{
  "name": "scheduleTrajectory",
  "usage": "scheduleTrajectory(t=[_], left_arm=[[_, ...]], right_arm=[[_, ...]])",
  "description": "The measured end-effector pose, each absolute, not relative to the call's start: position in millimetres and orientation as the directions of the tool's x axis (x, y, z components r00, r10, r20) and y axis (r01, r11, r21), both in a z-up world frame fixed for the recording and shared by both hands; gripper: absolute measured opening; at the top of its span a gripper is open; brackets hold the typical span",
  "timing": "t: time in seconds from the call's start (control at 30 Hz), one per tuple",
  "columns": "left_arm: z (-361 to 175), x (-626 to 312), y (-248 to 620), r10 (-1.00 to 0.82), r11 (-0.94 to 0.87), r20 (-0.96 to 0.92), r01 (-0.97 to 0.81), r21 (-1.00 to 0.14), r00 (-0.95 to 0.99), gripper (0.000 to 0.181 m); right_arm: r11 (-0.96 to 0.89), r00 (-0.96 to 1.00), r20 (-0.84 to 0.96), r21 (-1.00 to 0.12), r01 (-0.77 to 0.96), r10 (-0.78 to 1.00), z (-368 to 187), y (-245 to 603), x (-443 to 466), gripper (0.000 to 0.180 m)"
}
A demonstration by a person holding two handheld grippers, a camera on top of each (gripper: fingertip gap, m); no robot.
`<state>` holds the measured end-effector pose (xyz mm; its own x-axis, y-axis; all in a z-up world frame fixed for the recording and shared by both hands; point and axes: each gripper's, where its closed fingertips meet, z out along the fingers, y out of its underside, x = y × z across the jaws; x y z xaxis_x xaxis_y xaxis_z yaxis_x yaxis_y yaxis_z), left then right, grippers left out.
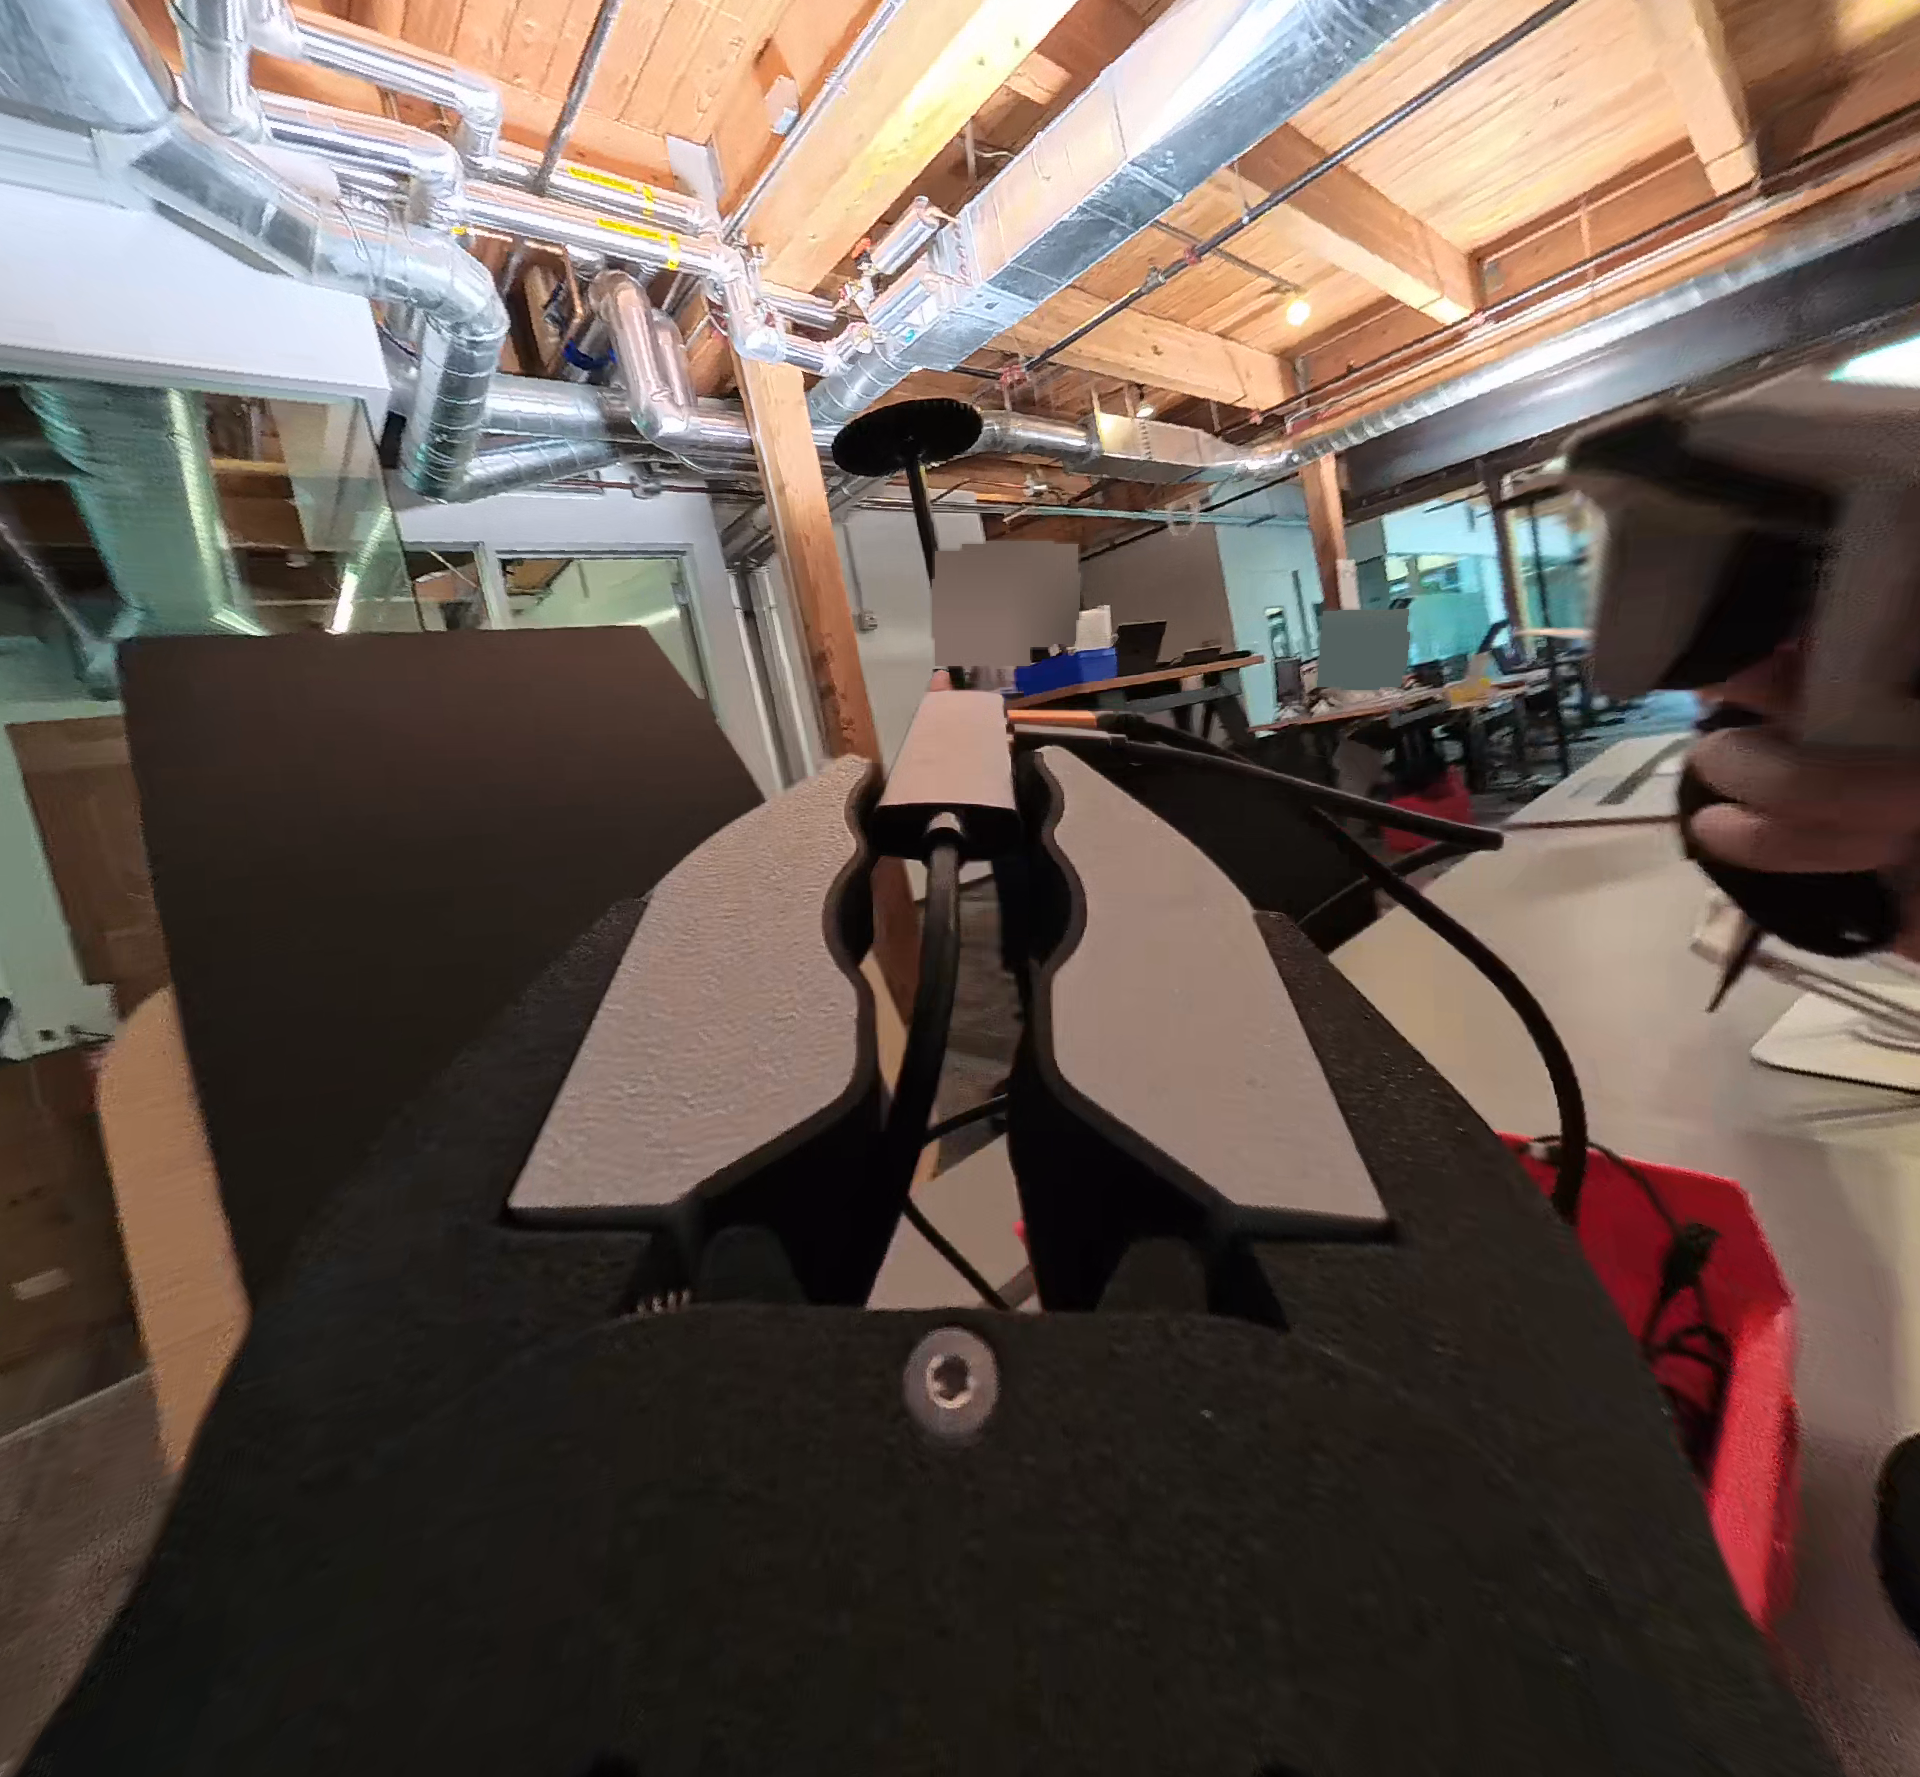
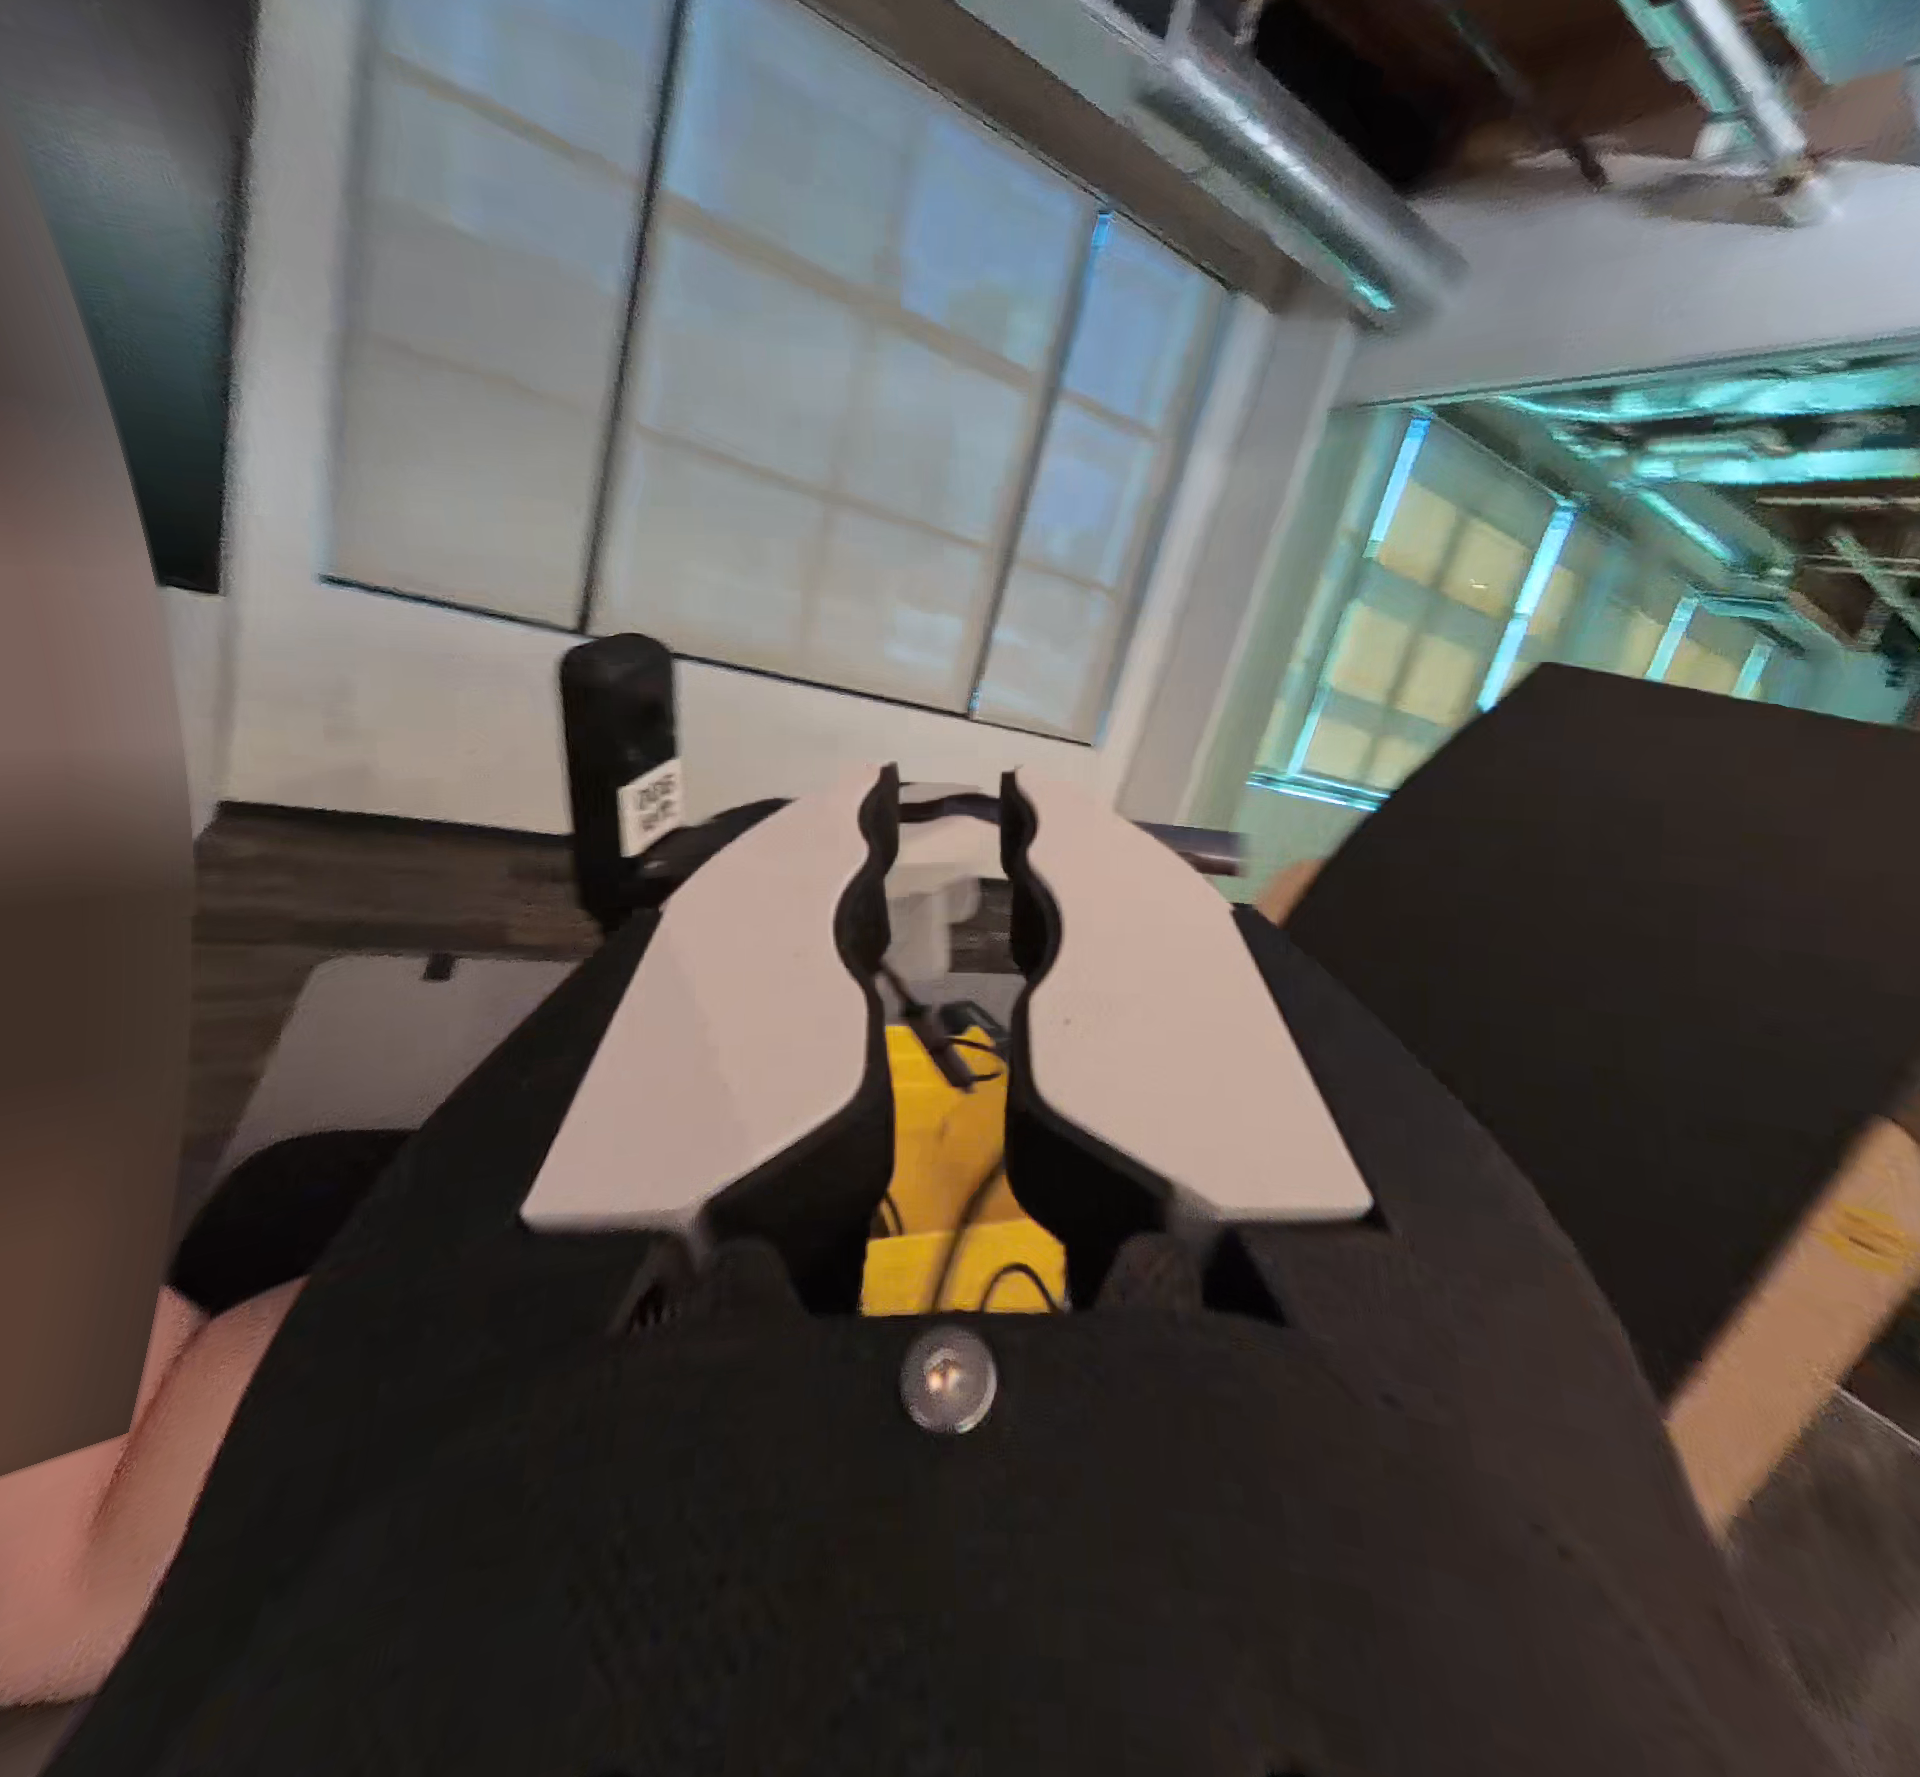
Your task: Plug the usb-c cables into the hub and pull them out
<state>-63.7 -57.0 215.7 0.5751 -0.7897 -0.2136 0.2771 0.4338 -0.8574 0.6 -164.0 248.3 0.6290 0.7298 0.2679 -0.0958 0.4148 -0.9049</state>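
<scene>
Left tool (image 1: pixel 945 792) clamps hub (image 1: pixel 948 753); cables (image 1: pixel 1226 771) plugged. Right tool (image 2: pixel 943 792) narrow, empty, above yellow bin (image 2: pixel 935 1156).

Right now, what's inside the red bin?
In the left wrist view, the red bin holds black cables. The left tool, gripping the hub, covers most of the bin, so the rest inside is hidden.

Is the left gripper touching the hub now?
Touching. In the left wrist view, the left gripper is shut on the hub: both fingers press against its sides with no gap visible, and its own cable hangs down between them.
</scene>
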Motion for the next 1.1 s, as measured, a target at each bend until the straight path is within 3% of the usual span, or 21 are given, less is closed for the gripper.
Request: scheduleTrajectory(t=[0.13, 0.23, 0.37, 0.6, 0.7, 0.93, 1.1], left_arm=[[219, -62, -58, -0.695, 0.531, -0.273, 0.218, -0.819, 0.665, 0.024], [221, -63, -57, -0.627, 0.567, -0.263, 0.199, -0.799, 0.733, 0.024], [218, -55, -53, -0.639, 0.52, -0.186, 0.24, -0.82, 0.746, 0.024], [207, -25, -54, -0.768, 0.363, -0.056, 0.361, -0.859, 0.638, 0.024], [204, -13, -58, -0.834, 0.295, -0.025, 0.407, -0.865, 0.551, 0.024], [199, 1, -64, -0.879, 0.257, -0.043, 0.395, -0.882, 0.475, 0.023], [199, 4, -68, -0.887, 0.268, -0.072, 0.382, -0.884, 0.457, 0.024]], right_arm=[[0.285, 0.544, 0.199, -0.955, -0.077, 0.815, 216, -148, -46, 0.026], [0.181, 0.606, 0.04, -0.968, -0.173, 0.794, 193, -110, -48, 0.025], [0.144, 0.675, -0.04, -0.966, -0.215, 0.737, 167, -68, -41, 0.023], [0.417, 0.84, -0.041, -0.854, -0.311, 0.541, 185, -54, 19, 0.024], [0.474, 0.83, -0.006, -0.818, -0.325, 0.558, 194, -64, 24, 0.024], [0.657, 0.917, 0.23, -0.752, -0.045, 0.325, 200, -75, 34, 0.022], [0.671, 0.921, 0.264, -0.741, 0.005, 0.285, 201, -77, 38, 0.019]])
